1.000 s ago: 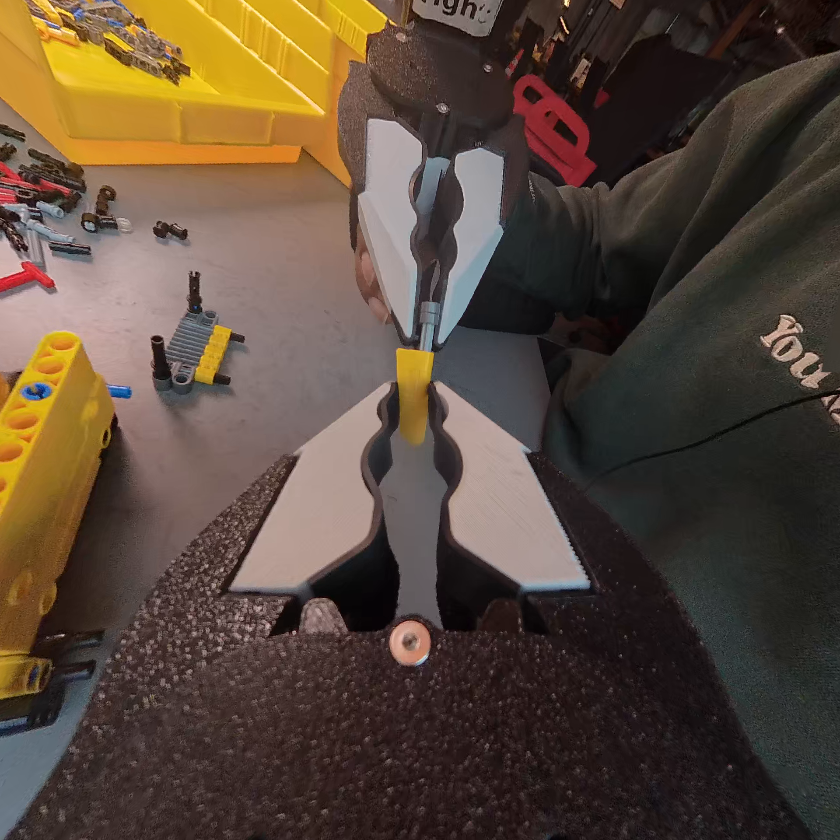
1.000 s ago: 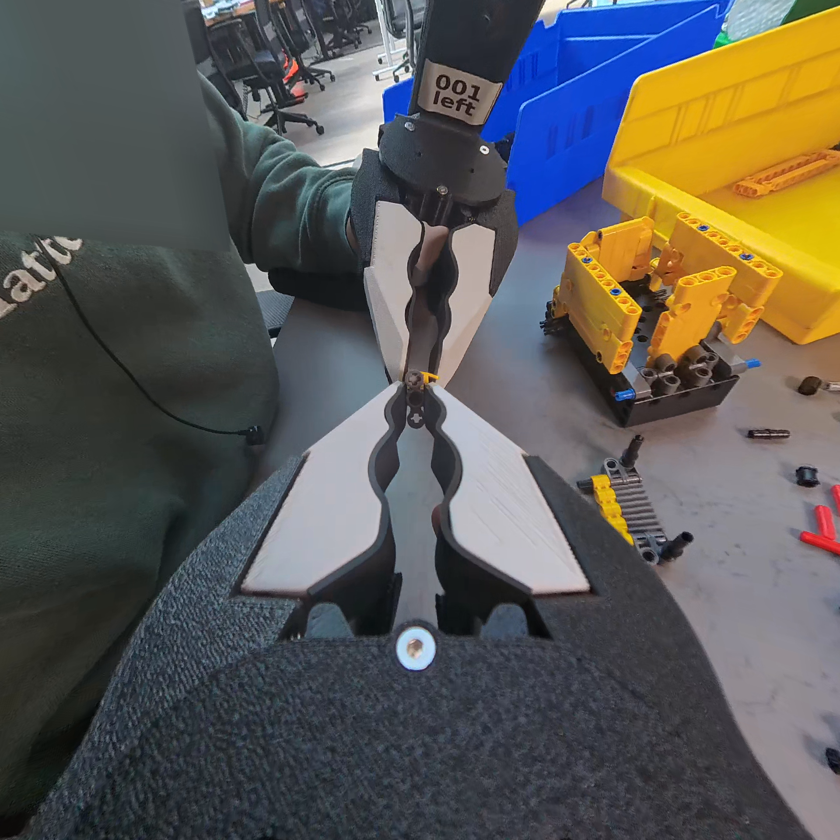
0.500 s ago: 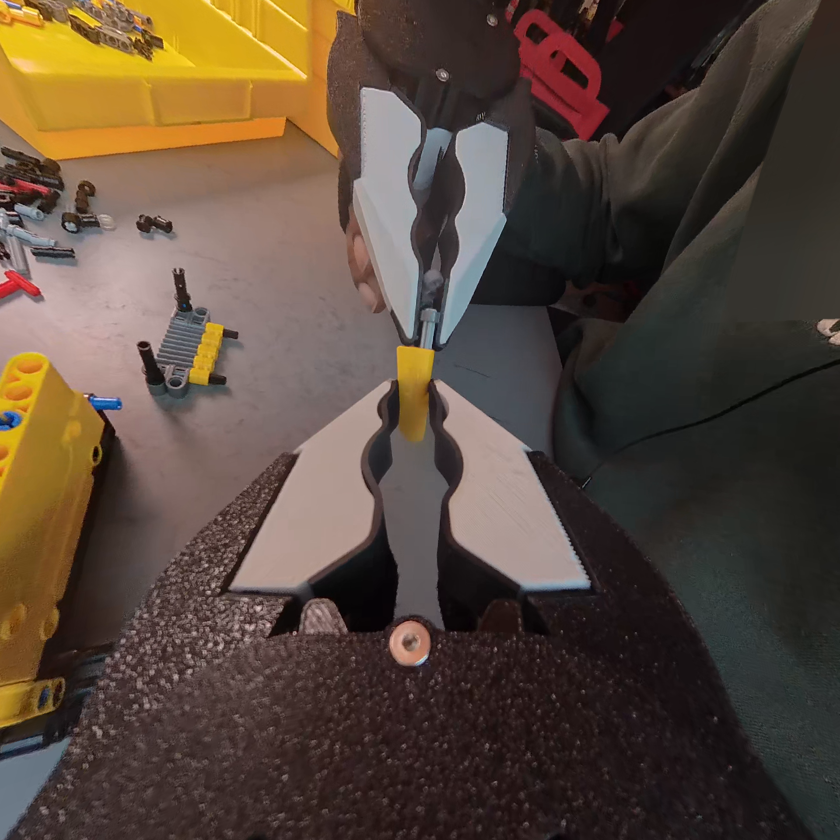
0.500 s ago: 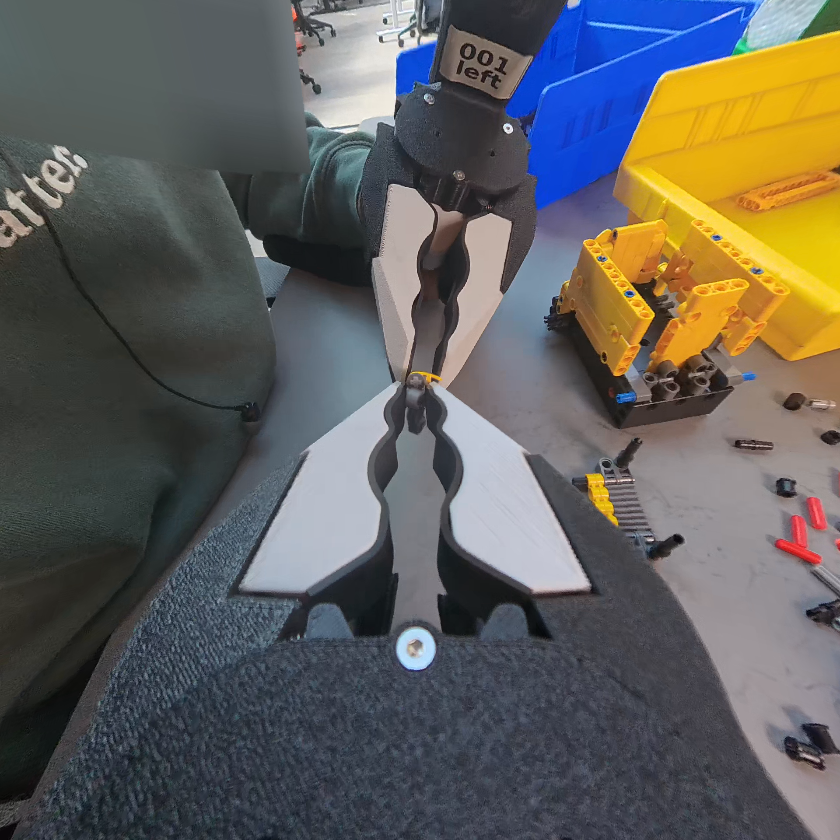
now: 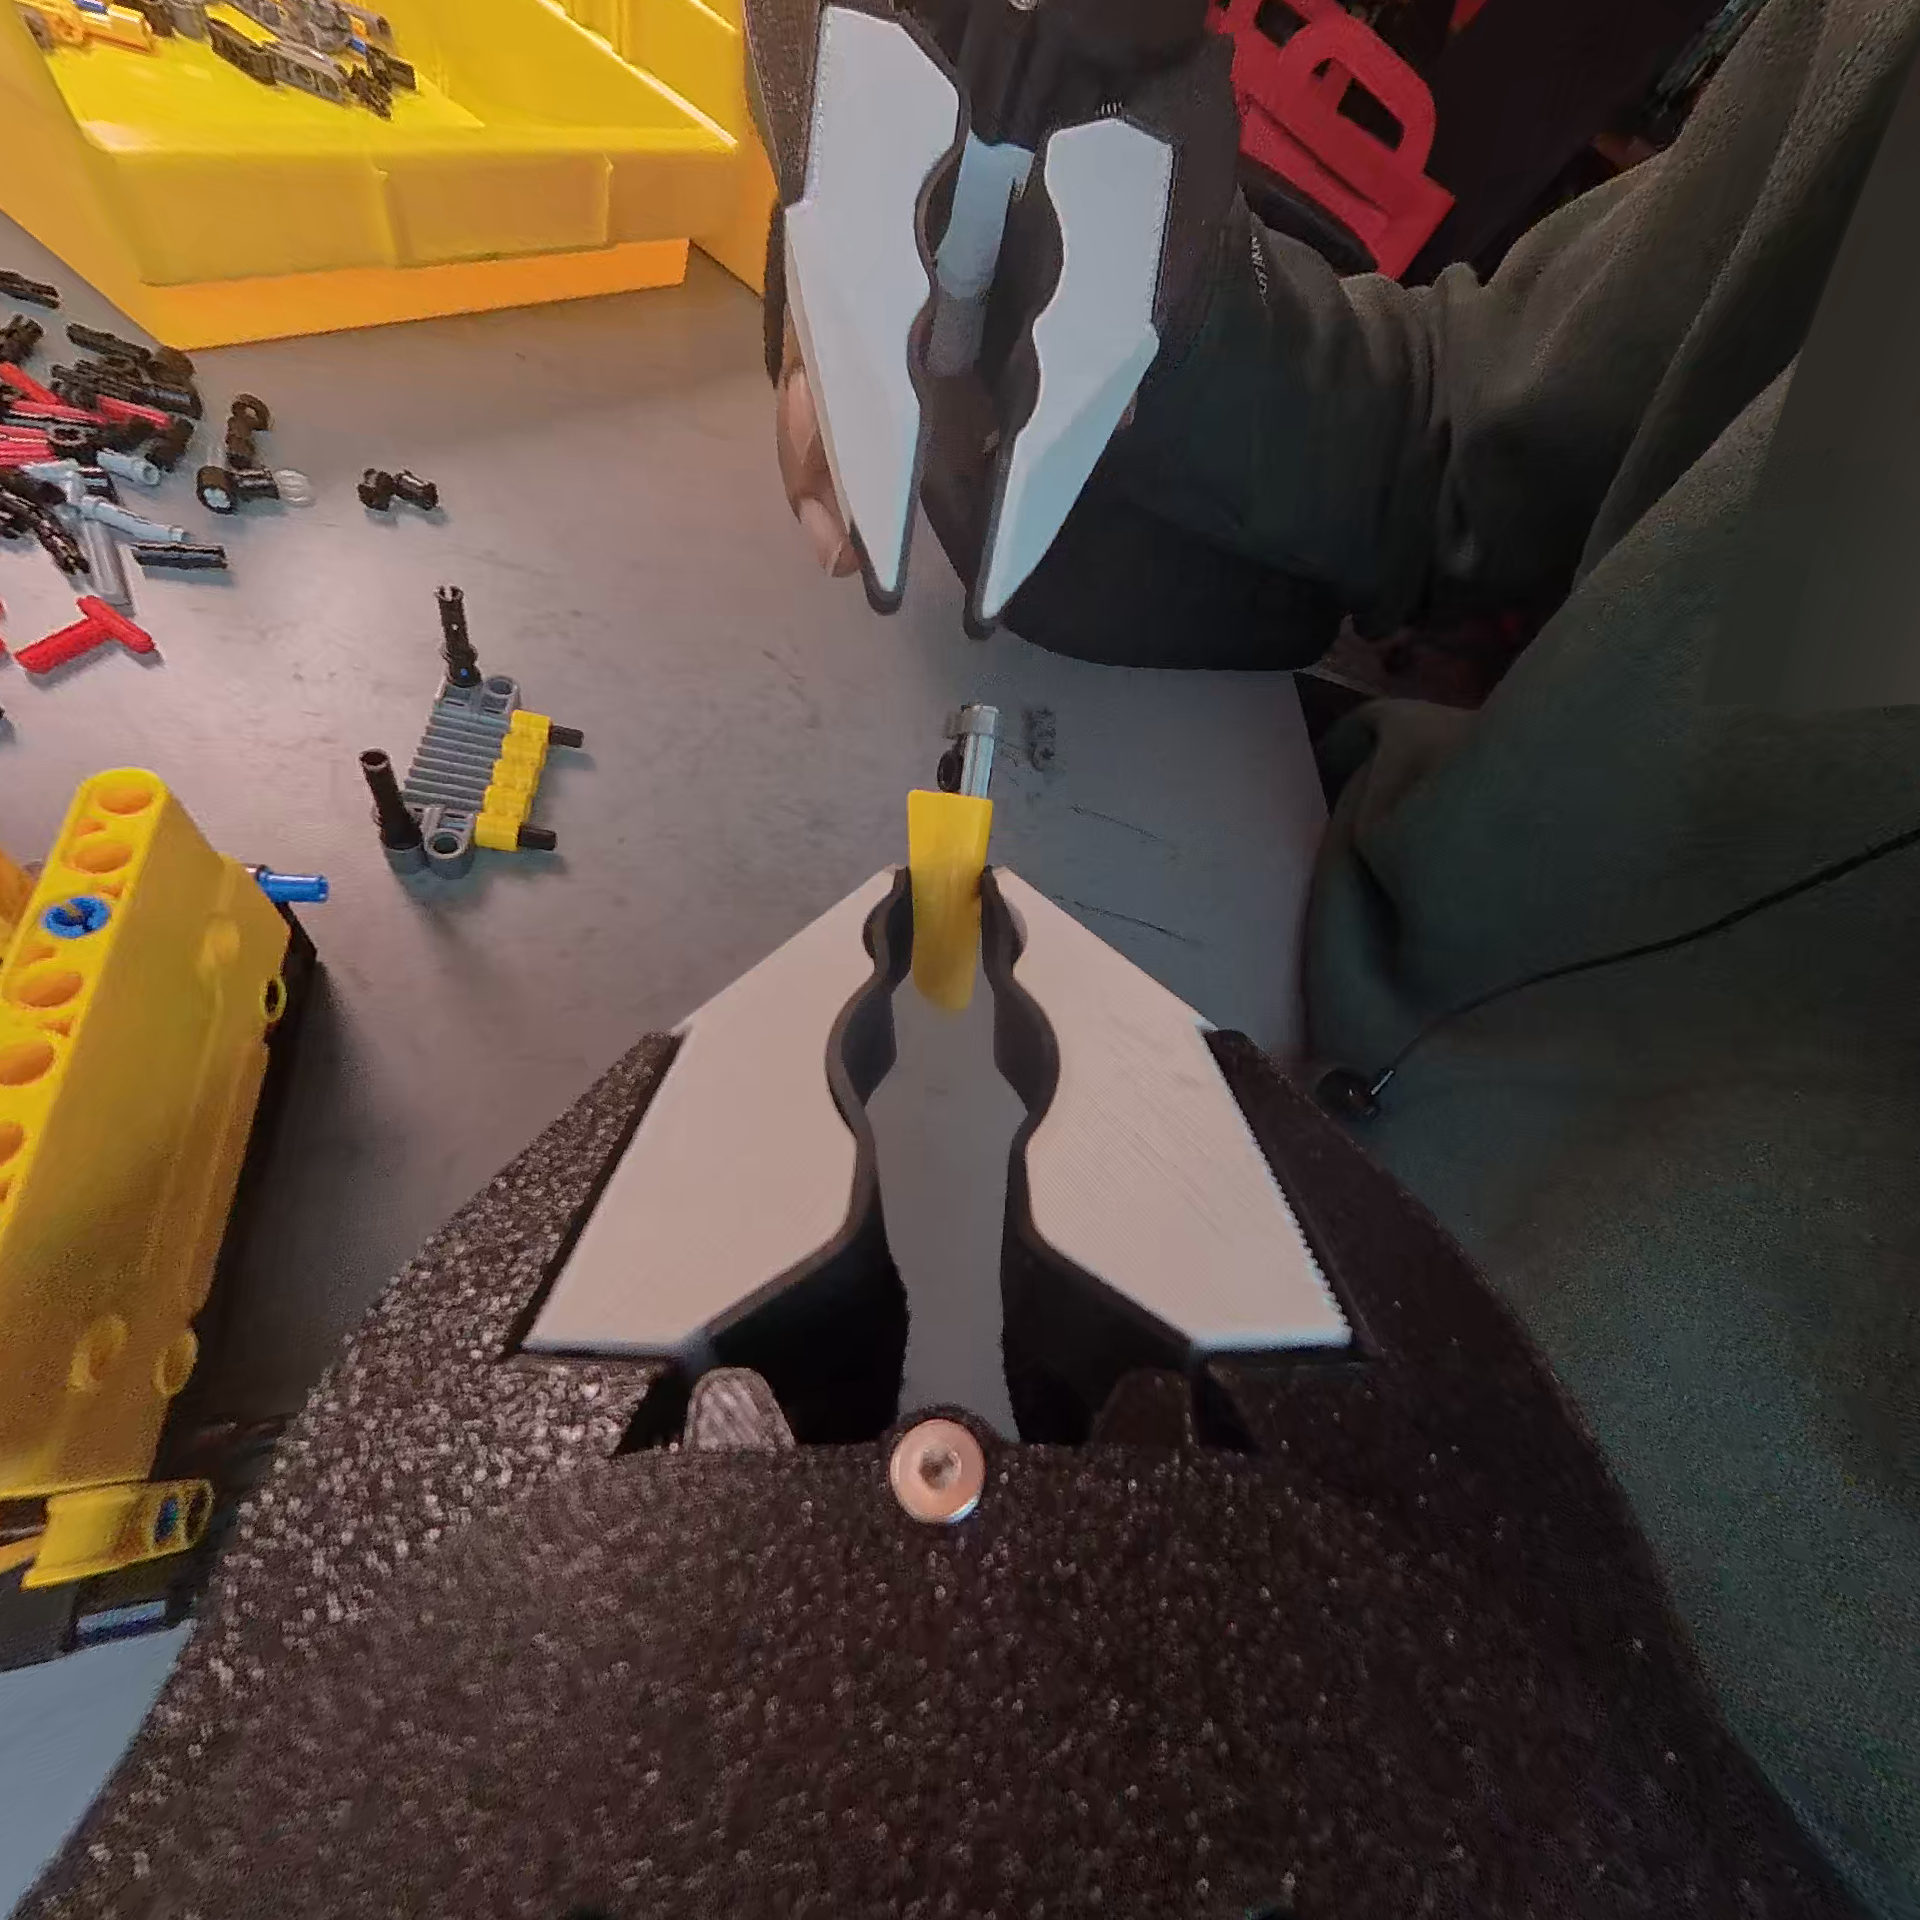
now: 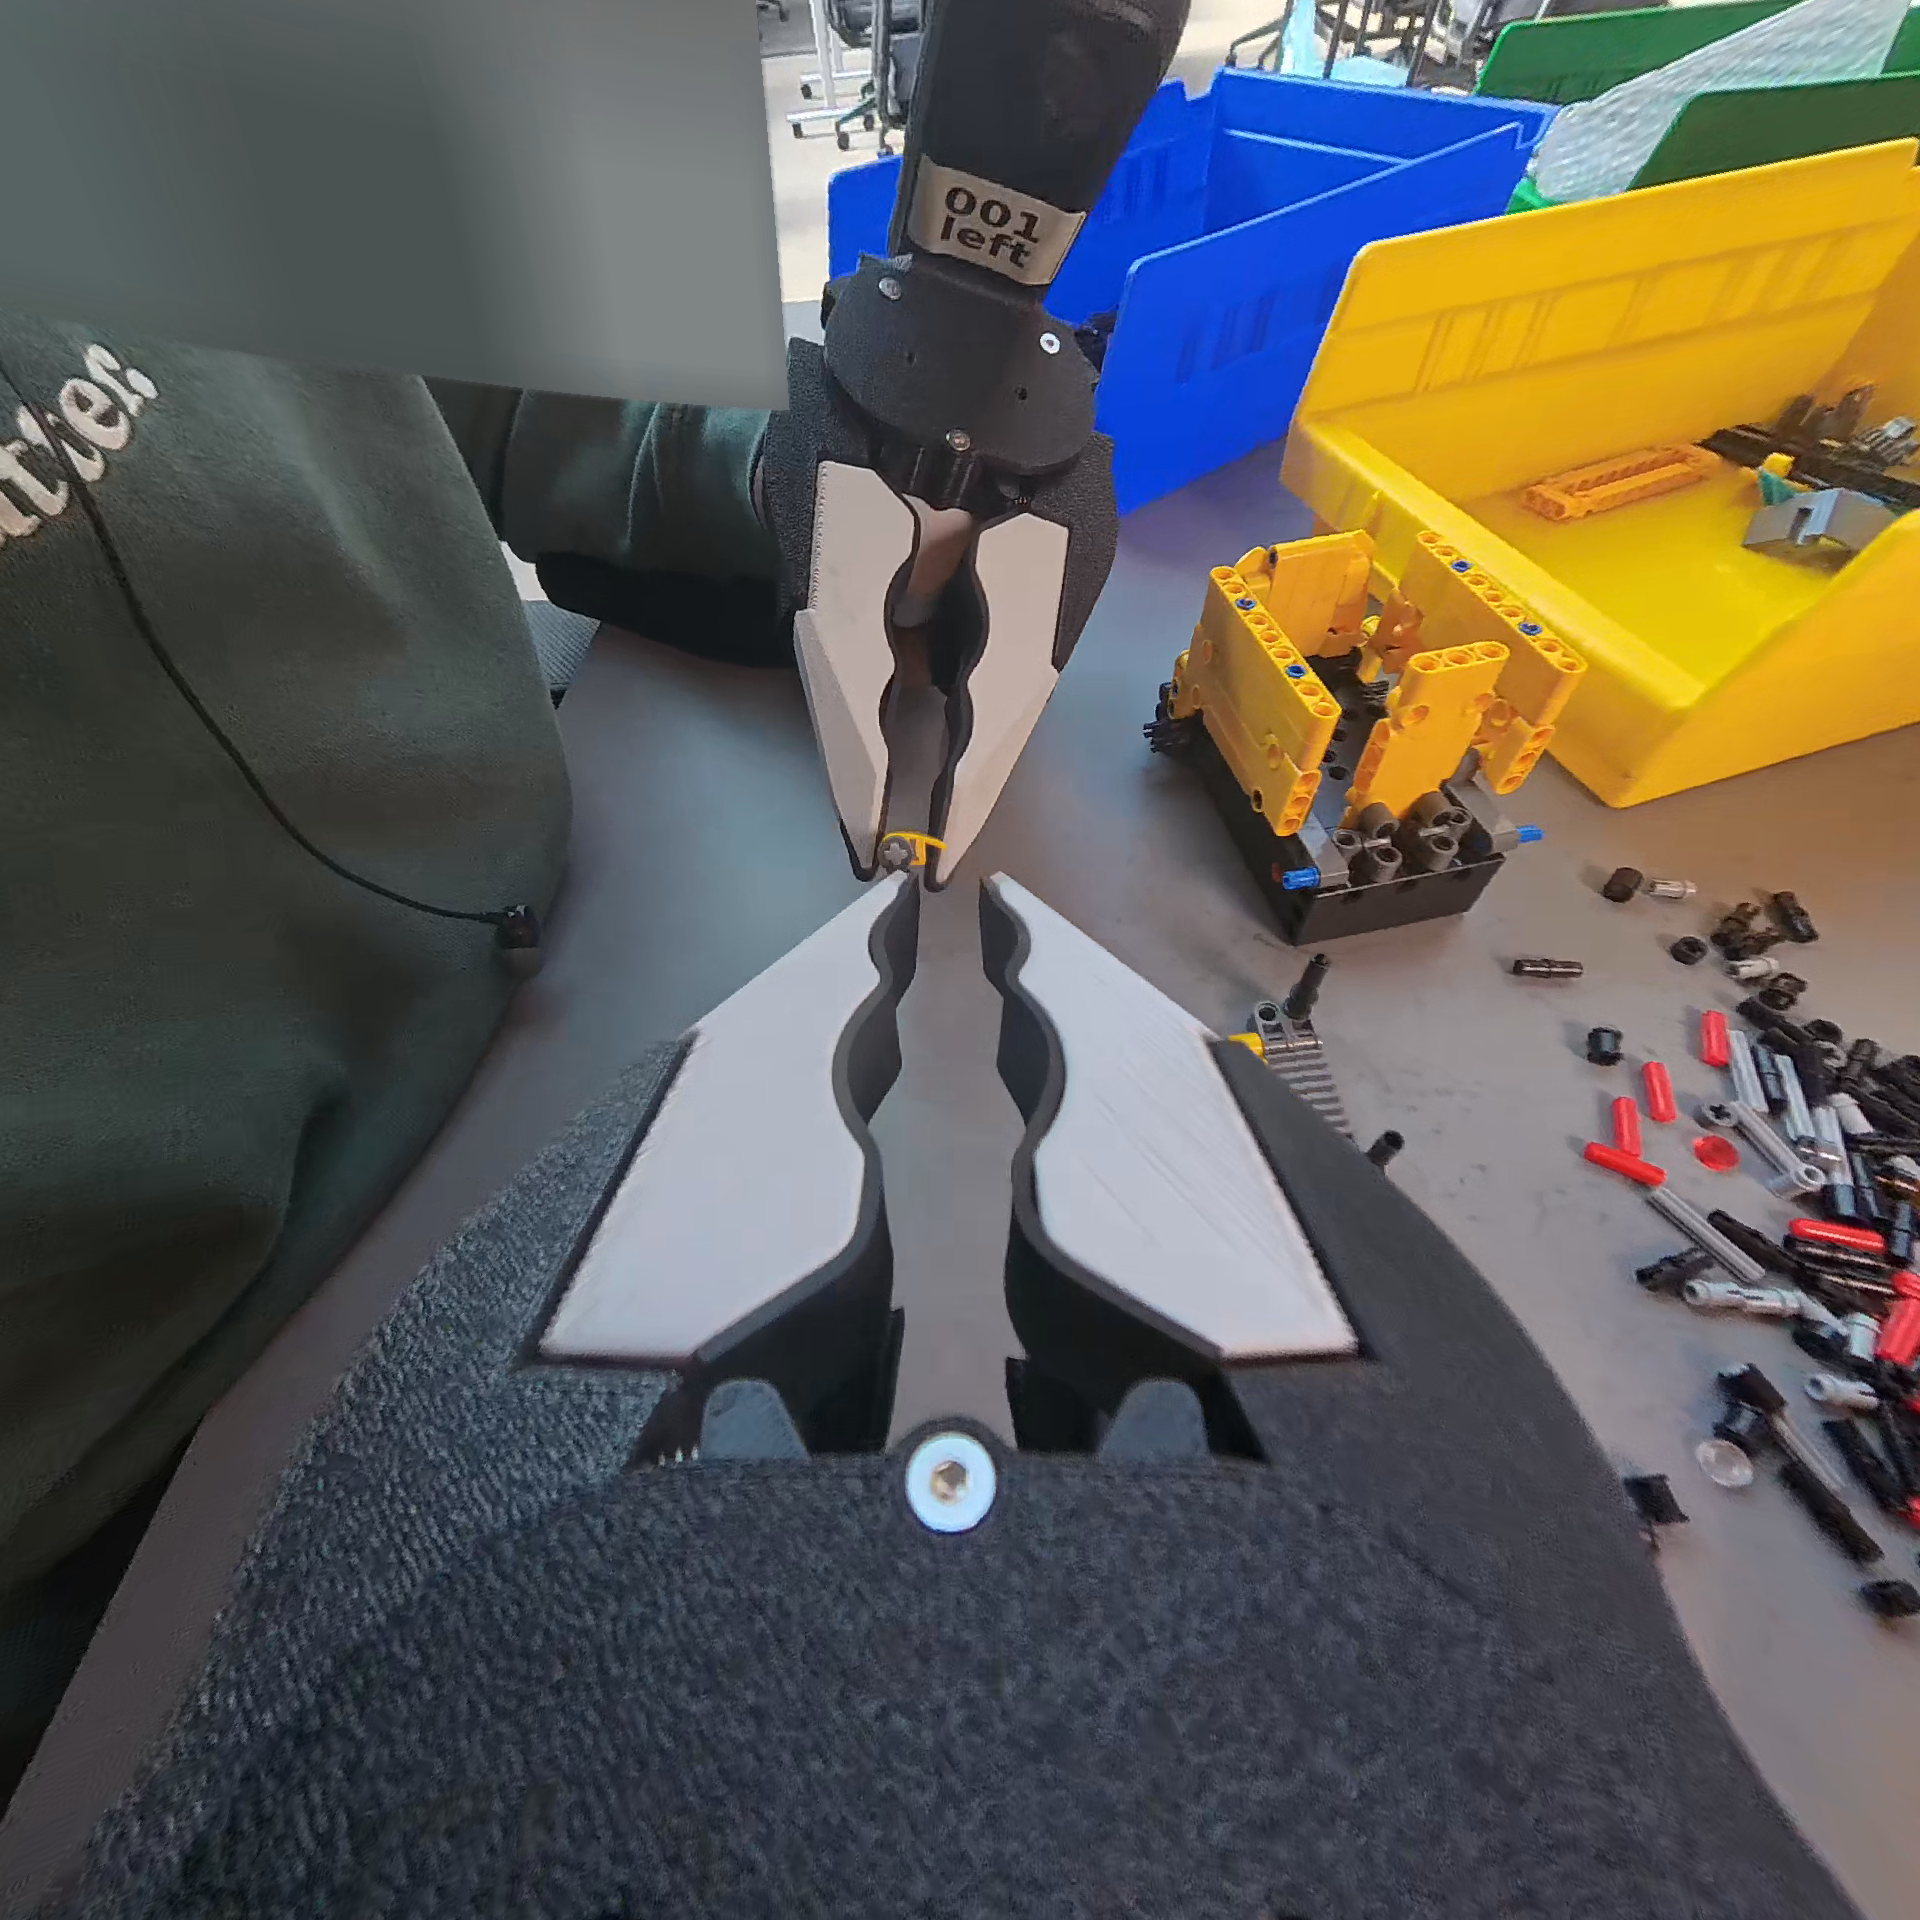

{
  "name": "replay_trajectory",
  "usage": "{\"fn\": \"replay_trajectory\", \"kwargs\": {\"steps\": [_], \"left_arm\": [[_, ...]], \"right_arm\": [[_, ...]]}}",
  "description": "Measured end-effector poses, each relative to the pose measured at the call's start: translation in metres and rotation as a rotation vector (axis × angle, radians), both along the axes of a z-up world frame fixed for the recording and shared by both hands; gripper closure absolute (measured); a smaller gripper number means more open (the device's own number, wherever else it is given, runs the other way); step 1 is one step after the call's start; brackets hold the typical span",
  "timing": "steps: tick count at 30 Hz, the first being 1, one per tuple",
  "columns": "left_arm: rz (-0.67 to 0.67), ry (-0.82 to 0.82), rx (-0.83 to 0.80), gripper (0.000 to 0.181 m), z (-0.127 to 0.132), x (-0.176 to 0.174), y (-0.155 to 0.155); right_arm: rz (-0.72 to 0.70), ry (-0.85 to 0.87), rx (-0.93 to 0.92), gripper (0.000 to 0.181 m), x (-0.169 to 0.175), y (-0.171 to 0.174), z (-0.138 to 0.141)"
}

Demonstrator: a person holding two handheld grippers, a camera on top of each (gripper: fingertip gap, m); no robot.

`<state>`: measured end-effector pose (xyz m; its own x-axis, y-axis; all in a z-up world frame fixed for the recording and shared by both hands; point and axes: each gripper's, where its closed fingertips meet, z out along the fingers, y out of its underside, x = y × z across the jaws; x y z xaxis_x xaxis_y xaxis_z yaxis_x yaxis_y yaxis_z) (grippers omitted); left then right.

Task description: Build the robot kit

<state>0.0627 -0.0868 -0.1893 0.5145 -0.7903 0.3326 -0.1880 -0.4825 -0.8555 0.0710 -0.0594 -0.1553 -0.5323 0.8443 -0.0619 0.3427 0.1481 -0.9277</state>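
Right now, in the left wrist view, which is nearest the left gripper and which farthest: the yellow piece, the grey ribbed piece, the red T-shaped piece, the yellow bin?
1. Yellow piece: clamped in the left gripper, with a grey pin sticking out ahead.
2. Grey ribbed piece: on the table, ahead-left.
3. Red T-shaped piece: farther left.
4. Yellow bin: at the back, upper left.
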Motion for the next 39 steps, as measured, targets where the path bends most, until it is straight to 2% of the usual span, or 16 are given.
{"fn": "replay_trajectory", "kwargs": {"steps": [10,15,39], "left_arm": [[-0.002,-0.019,0.004,0.170,0.001,0.002,0.001],[-0.010,-0.015,0.000,0.170,0.000,0.004,-0.001],[-0.073,0.109,-0.083,0.172,-0.025,0.013,-0.012]], "right_arm": [[0.058,-0.015,-0.004,0.170,-0.001,-0.016,-0.007],[0.062,-0.019,0.001,0.175,-0.003,-0.020,-0.010],[0.120,-0.159,0.108,0.177,0.004,-0.033,-0.034]]}}
